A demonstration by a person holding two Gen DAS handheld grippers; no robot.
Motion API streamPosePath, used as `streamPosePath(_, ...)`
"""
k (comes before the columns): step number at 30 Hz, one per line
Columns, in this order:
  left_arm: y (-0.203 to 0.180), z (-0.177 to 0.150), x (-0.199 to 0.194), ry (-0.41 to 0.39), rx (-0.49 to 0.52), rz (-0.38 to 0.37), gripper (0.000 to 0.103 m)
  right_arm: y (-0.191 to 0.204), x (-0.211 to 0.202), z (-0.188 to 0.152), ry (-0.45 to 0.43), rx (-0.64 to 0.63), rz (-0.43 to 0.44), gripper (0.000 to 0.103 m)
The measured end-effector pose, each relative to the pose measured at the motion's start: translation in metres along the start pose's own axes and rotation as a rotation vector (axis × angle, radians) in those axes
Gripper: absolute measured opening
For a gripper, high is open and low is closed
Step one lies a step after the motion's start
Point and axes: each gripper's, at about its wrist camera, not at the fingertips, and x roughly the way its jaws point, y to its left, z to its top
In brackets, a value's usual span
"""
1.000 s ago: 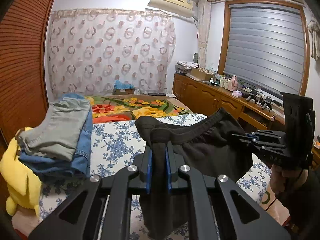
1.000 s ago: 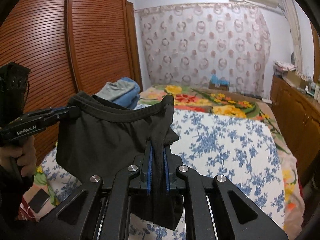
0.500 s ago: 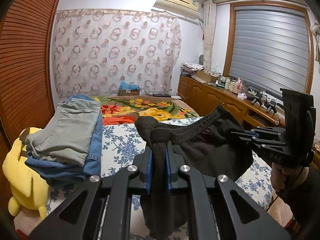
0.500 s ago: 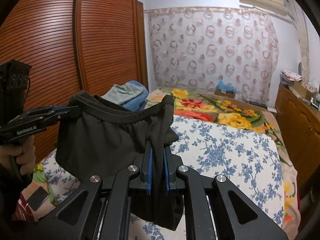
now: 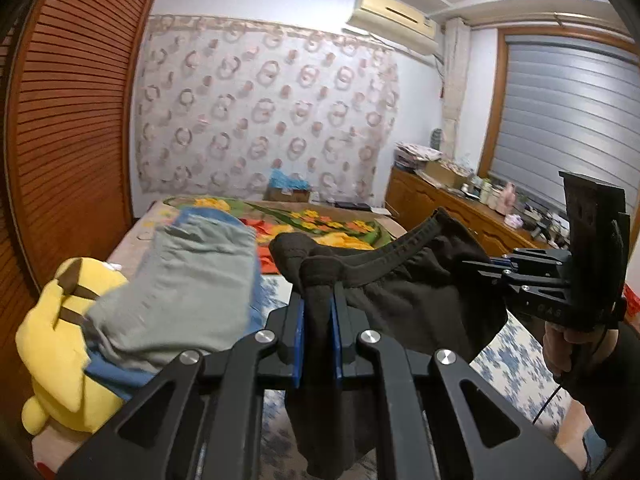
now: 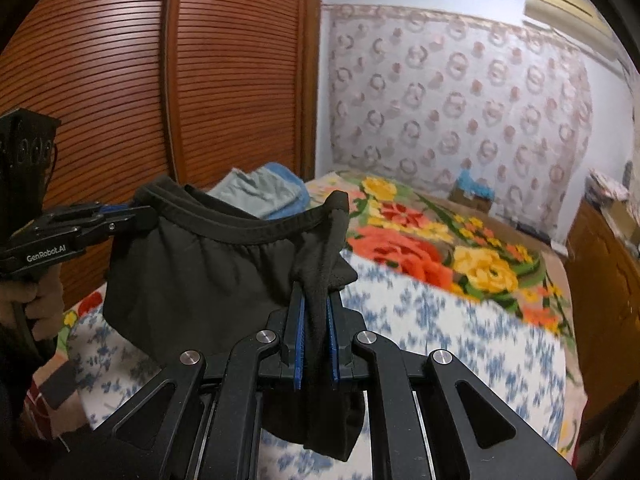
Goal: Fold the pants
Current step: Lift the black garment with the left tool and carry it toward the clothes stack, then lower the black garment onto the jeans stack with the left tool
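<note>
The bed (image 6: 460, 320) (blue-flowered sheet, bright floral blanket beyond) lies under the black pants (image 5: 404, 292), which hang in the air by their waistband. The left hand-held gripper (image 5: 318, 316) is clamped on one waistband end, the right hand-held gripper (image 6: 316, 320) on the other. Only the left view shows the yellow plush toy (image 5: 60, 340) beside the folded clothes stack (image 5: 180, 300).

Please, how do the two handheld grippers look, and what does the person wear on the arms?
Both the left gripper and the right gripper are black metal linkages with silver round pivot bolts and blue pads inside the fingers. The left one bears white lettering "GenRobot.AI". A thin dark cable hangs below the right handle. The sleeves are dark.
</note>
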Motion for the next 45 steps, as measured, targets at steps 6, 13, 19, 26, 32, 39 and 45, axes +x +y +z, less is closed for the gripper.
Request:
streamPosePath(6,0.019,0.015,0.011,-0.015,-0.007,0.042,0.009,0.001,0.025,0.03,-0.022,-0.039,0.031,0.007)
streamPosePath(13,0.035,0.032,0.022,-0.03,-0.009,0.068,0.009,-0.005,0.051,0.06,-0.027,-0.084,0.043,0.007)
streamPosePath(19,0.044,0.043,0.027,-0.044,0.014,0.108,0.009,-0.014,0.076,0.082,-0.044,-0.106,0.056,0.007)
streamPosePath(26,0.058,0.042,0.024,-0.057,-0.003,0.146,0.009,-0.011,0.109,0.107,-0.06,-0.181,0.075,0.007)
streamPosePath(32,0.073,0.031,0.018,-0.062,-0.043,0.19,0.009,0.003,0.143,0.121,-0.057,-0.239,0.109,0.007)
streamPosePath(39,0.086,0.018,0.011,-0.061,-0.076,0.24,0.009,0.024,0.176,0.128,-0.045,-0.282,0.146,0.007)
streamPosePath(45,0.095,0.006,0.018,-0.027,-0.118,0.281,0.009,0.043,0.207,0.13,-0.009,-0.303,0.173,0.007)
